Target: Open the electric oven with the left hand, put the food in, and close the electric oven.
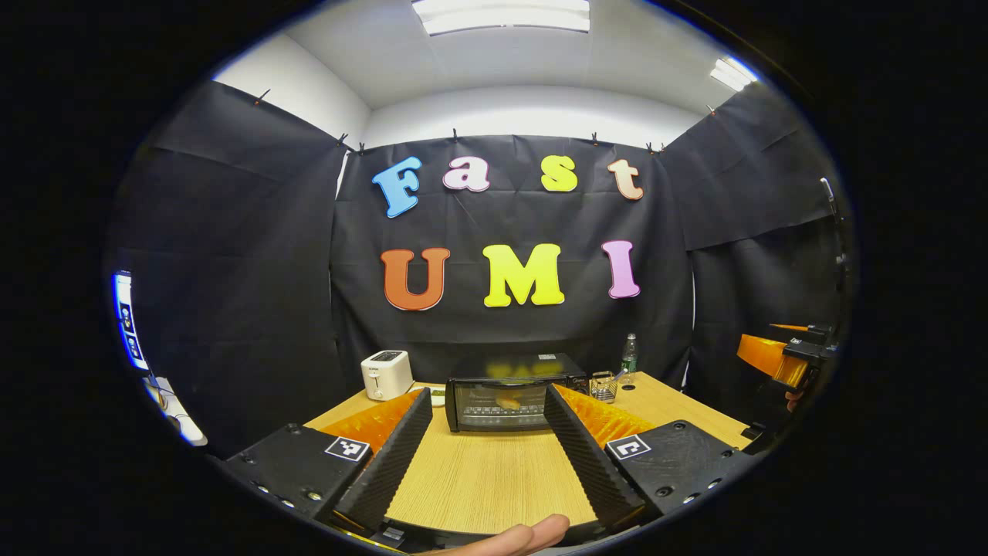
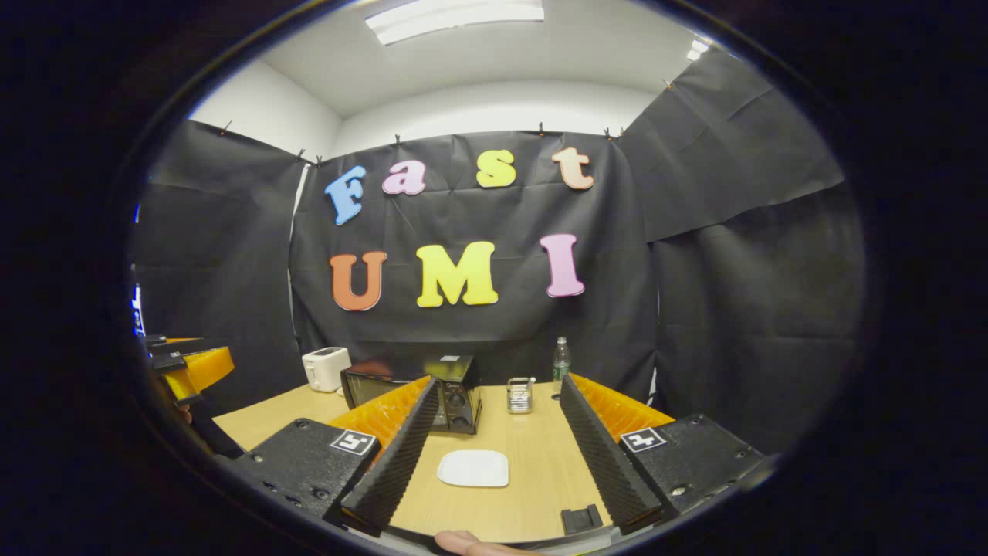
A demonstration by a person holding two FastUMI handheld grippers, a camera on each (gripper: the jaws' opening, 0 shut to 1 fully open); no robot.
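Both views are bright and evenly lit by white ceiling light panels (image 1: 502,15) overhead, which blow out to pure white. The pale wooden surface (image 1: 494,479) carries only soft shadows. The black glass-fronted electric oven (image 1: 505,401) shows faint reflections. Fisheye distortion bends the edges, where detail softens.

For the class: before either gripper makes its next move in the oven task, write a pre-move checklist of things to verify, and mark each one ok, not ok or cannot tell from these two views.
1. Electric oven door shut: ok, closed in the left gripper view.
2. Food inside: ok, a pale item shows behind the glass.
3. White plate cleared: ok, nothing lies on it.
4. Left gripper free: ok, fingers open, nothing between them.
5. Right gripper free: ok, fingers open above the table.
6. Door fully latched: cannot tell.
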